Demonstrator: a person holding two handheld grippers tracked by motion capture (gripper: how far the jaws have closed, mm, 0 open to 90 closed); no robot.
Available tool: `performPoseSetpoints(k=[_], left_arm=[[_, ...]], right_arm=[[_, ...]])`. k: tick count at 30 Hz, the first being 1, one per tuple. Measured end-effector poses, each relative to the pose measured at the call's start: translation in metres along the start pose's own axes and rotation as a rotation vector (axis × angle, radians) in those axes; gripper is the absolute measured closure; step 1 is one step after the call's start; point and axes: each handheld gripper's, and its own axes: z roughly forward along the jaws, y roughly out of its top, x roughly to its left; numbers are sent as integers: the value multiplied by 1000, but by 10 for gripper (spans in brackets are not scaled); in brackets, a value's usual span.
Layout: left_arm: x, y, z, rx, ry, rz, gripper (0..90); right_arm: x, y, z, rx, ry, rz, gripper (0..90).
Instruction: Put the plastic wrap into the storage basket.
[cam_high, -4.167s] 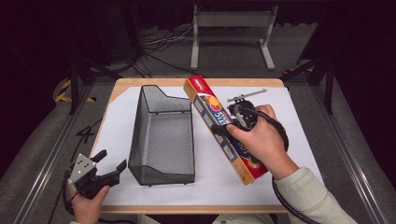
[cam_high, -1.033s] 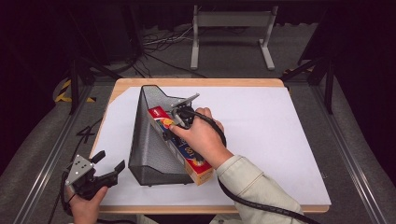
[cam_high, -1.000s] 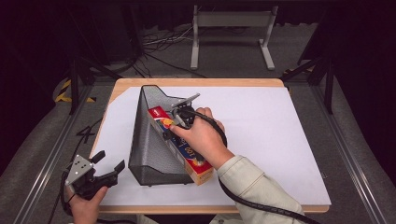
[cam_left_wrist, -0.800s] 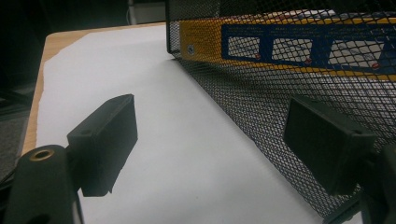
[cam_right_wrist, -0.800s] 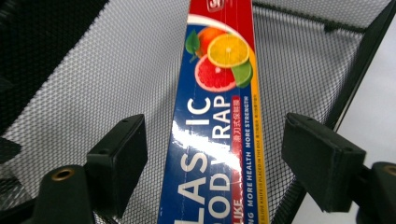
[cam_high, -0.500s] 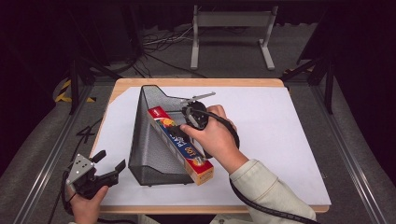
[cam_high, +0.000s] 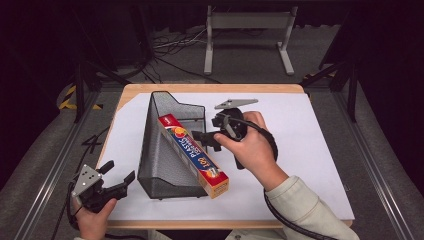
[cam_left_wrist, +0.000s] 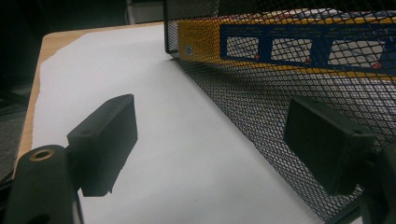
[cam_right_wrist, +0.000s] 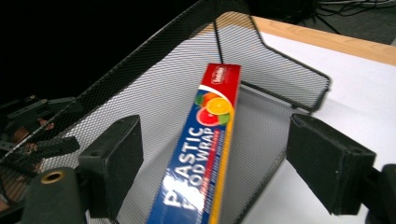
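Note:
A long plastic wrap box (cam_high: 194, 154) lies slanted inside the black mesh file holder (cam_high: 160, 157), its near end sticking out past the holder's front. My right gripper (cam_high: 209, 140) stands open just right of the box, apart from it; in the right gripper view the plastic wrap box (cam_right_wrist: 201, 149) runs between the spread jaws, inside the mesh holder (cam_right_wrist: 275, 70). My left gripper (cam_high: 120, 180) is open at the table's front left corner, close to the holder's low front corner. Through the mesh wall (cam_left_wrist: 299, 107) in the left gripper view the box's yellow and blue side (cam_left_wrist: 289, 44) shows.
A white sheet (cam_high: 300, 145) covers the wooden table (cam_high: 210, 88). Dark floor with cables and a metal stand (cam_high: 247, 30) lies beyond the far edge. Rails run along both sides of the table.
The right gripper carried the box from the table's right into the mesh holder, then let go and drew back to the right. The left gripper stayed still.

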Motion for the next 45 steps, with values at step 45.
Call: performPoseSetpoints(k=[45], left_arm=[[-1,0,0,9,10,-7,183]], right_arm=[[-132,-99,-138,-157,-103,-105,127]])
